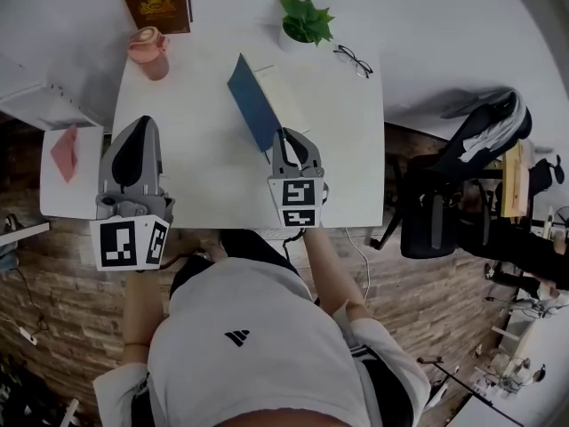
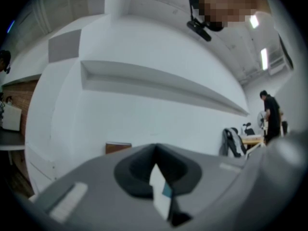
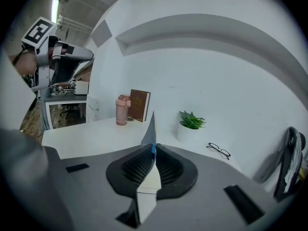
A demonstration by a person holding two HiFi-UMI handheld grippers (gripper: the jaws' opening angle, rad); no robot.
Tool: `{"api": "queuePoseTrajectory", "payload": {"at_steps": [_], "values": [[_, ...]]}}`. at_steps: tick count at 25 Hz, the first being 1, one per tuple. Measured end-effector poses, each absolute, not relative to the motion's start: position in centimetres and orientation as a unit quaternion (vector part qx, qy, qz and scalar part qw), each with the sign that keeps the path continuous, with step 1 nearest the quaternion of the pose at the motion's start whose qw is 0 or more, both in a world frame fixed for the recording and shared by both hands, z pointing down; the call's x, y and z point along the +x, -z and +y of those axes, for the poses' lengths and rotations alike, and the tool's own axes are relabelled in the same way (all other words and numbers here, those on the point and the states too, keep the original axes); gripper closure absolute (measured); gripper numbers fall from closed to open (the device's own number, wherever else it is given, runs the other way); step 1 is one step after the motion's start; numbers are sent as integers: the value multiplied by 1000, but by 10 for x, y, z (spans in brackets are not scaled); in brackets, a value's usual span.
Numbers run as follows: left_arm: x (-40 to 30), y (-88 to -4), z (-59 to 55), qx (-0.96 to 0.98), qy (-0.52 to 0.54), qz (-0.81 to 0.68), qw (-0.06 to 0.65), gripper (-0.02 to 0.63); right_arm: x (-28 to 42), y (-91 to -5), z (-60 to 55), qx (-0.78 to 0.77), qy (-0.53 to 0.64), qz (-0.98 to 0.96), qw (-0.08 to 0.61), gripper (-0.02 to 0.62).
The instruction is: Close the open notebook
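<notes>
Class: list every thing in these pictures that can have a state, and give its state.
blue notebook: open, cover raised off its pages.
right tongs: shut on the blue notebook's cover.
left tongs: shut, holding nothing.
pink cup: upright, lid on.
brown book: closed, standing upright.
glasses: arms unfolded.
potted plant: upright.

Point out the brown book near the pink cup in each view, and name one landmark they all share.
Head view: brown book top left, behind the pink cup.
Left gripper view: the book low, left of centre.
Right gripper view: the book left of centre, right of the cup.
Shared landmark: dark bag at the right in all three.
</notes>
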State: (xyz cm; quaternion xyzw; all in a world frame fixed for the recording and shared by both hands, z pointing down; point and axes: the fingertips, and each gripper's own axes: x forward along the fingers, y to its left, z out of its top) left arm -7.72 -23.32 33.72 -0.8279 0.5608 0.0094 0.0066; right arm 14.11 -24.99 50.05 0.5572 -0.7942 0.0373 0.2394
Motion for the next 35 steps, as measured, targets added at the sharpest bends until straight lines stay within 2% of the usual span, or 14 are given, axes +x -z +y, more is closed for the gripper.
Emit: {"api": "queuePoseTrajectory", "payload": {"at_steps": [13, 35], "values": [[-70, -338, -245, -817, 1, 577, 6, 597, 206, -539, -280, 602, -143, -755, 220, 577], [-58, -346, -267, -801, 21, 598, 3, 597, 236, -615, -299, 585, -209, -731, 283, 563]]}}
